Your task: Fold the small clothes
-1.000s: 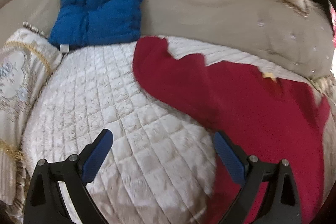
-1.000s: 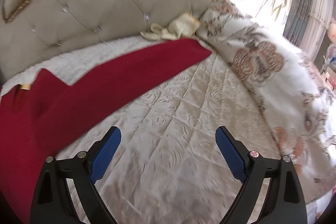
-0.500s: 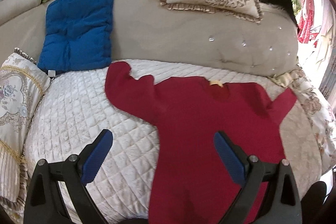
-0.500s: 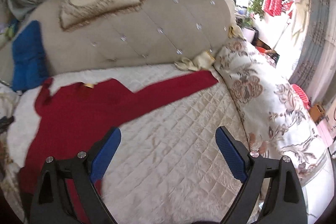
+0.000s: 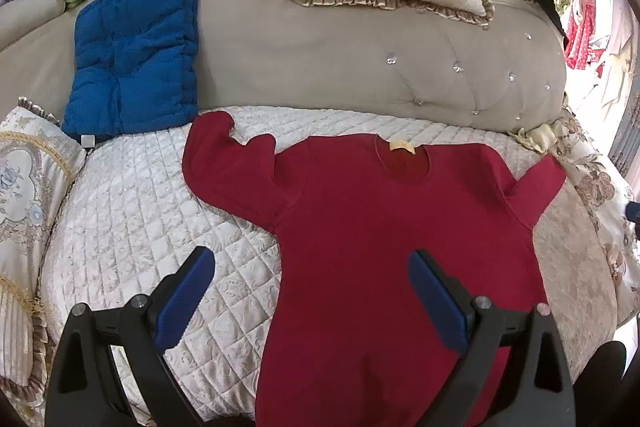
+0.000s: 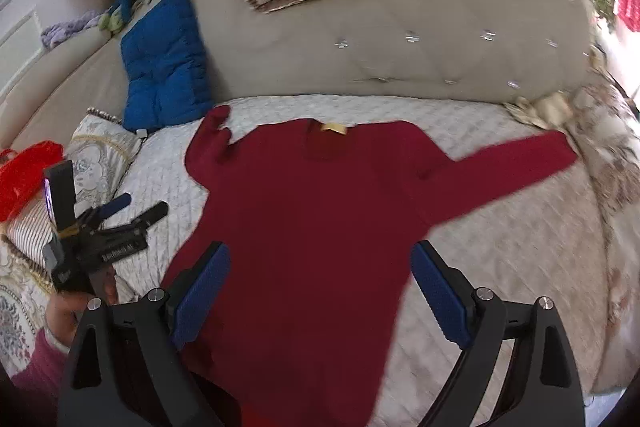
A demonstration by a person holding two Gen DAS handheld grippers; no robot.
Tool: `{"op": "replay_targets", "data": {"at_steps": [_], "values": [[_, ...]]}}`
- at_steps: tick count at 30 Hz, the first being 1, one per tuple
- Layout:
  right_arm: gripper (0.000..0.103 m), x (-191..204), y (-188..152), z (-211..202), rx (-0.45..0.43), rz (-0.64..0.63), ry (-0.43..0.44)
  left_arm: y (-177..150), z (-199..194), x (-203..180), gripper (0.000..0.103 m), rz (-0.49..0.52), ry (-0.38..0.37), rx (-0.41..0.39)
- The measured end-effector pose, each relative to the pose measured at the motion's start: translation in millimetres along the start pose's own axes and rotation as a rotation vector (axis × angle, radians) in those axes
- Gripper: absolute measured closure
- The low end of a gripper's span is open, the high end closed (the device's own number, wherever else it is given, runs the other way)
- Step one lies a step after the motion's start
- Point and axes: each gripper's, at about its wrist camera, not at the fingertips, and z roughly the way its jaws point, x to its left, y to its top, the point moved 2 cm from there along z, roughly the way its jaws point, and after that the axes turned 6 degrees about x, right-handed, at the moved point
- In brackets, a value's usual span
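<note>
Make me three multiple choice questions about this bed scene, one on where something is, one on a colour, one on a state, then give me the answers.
1. Where does the puffy blue quilted cushion sit?
A. leaning on the beige tufted headboard, by the shirt's curled sleeve
B. on the floor
C. on top of the shirt

2. What colour is the label at the neck of the long-sleeved red knit shirt?
A. green
B. yellow
C. black

3. How do the left tongs and right tongs stand?
A. both shut on the shirt
B. one open, one shut
C. both open, holding nothing

Answers: 1 A, the cushion rests against the headboard beside the curled sleeve. 2 B, a small yellow tag shows inside the collar. 3 C, each pair of blue pads stands wide apart above the flat shirt.
</note>
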Motion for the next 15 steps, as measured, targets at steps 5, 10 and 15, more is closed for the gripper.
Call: {"op": "replay_targets", "data": {"at_steps": [5,10,15], "values": [[0.027,17.1,13.5,35.6,-0.018,-0.013,-0.032,4.1,16.1,7.3,0.004,-0.023,-0.005,0.017],[0.027,21.3,25.7,79.8,-0.027,0.021,-0.076,8.6,35.3,16.4,0.004,-0.031,0.005,0.032],[0.029,17.1,30.4,122.3,-0.015,0.057,-0.094,11.2,54.4,37.1,0.004,-0.084,-0.008,0.048]]}}
